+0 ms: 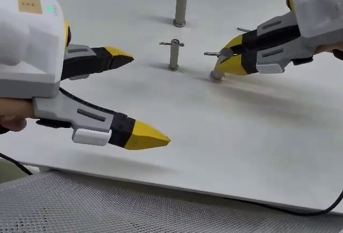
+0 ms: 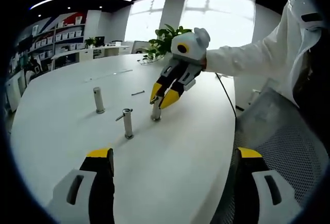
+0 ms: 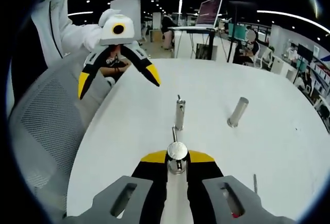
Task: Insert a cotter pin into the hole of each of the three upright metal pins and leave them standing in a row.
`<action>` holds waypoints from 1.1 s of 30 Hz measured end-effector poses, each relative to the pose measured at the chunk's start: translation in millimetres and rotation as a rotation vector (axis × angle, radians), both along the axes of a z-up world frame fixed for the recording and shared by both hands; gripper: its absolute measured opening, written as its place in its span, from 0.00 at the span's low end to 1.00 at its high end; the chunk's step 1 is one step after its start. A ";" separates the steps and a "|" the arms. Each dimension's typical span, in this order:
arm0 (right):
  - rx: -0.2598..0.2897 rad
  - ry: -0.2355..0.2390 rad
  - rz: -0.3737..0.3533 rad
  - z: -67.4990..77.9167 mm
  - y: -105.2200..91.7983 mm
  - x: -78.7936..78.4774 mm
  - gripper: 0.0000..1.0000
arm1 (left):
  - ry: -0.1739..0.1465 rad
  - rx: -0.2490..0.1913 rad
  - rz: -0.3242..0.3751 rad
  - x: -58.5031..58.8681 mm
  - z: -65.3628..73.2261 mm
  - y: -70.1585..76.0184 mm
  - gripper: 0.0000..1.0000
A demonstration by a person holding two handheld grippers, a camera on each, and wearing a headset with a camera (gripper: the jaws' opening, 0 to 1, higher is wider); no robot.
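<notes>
Metal pin (image 1: 217,75) gripped by right gripper (image 1: 224,61); left gripper (image 1: 150,99) jaws wide apart

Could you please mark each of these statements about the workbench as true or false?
1. The right gripper is shut on the near metal pin. True.
2. The far metal pin already carries a cotter pin. False: its top is bare. The middle metal pin is the one with an inserted cotter pin through it.
3. The left gripper holds a cotter pin. False: its jaws stand open with nothing between them.
4. A spare cotter pin lies loose on the table. True.
</notes>
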State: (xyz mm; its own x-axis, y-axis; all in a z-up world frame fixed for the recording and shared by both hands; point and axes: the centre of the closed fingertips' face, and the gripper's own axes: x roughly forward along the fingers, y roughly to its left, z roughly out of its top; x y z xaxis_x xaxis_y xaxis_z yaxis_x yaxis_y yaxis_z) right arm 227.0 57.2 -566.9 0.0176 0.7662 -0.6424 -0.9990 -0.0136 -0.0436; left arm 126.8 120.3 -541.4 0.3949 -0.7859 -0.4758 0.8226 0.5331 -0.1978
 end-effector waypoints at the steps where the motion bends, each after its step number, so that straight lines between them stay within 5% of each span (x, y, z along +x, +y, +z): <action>1: 0.002 -0.001 0.001 0.6 0.7 -0.2 0.08 | 0.000 0.002 0.000 0.0 -0.1 0.1 0.97; 13: -0.002 -0.005 0.045 1.0 4.2 5.8 0.08 | 0.022 0.001 0.009 -0.9 -1.7 4.8 0.97; 22: -0.030 -0.007 0.084 -7.4 3.8 5.0 0.08 | 0.008 -0.022 0.013 2.5 0.4 10.0 0.92; 33: 0.017 0.025 0.060 -8.6 8.1 7.8 0.08 | 0.011 -0.004 0.010 2.3 -1.0 10.2 0.92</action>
